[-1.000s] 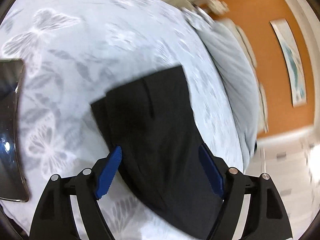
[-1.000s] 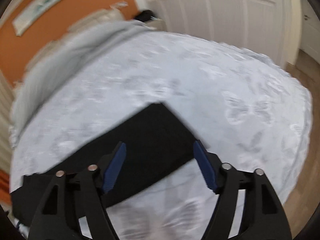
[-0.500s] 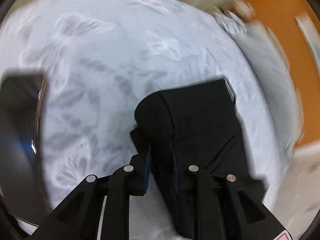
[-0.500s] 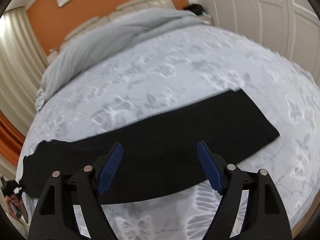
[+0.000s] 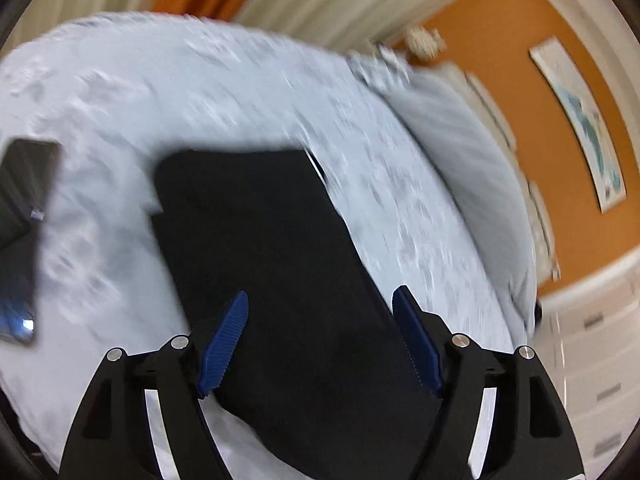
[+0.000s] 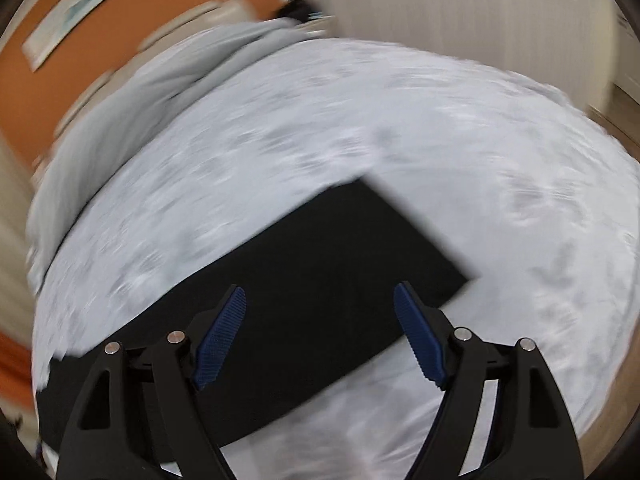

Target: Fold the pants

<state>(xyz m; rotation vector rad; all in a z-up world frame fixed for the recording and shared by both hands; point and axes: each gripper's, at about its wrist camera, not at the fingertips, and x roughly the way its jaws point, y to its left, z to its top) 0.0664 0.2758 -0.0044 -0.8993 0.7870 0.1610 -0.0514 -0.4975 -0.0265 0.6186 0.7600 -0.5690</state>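
**Both grippers spread over the pants, nothing gripped**

While the black fabric pants lie flat on the bed's pale butterfly-print quilt, neither tool has hold of them. The left hand-held gripper hangs with its blue ribbed pads wide apart over the cloth; the garment runs straight ahead of it, with a squared end at the far side, probably the waist. The right hand-held gripper is likewise spread, empty, above the other stretch of the pants, whose squared-off end lies ahead and to its right.

One tool standing at each stretch of the long strip suggests the two ends are about to be taken so one can be brought over the other. Pads held wide would suit straddling a cloth edge.

Left of the left hand-held gripper, a dark glossy flat object rests on the quilt, well apart from the pants. Ahead and to its right lies a grey rumpled duvet. Both views are motion-blurred, so fine creases cannot be read.
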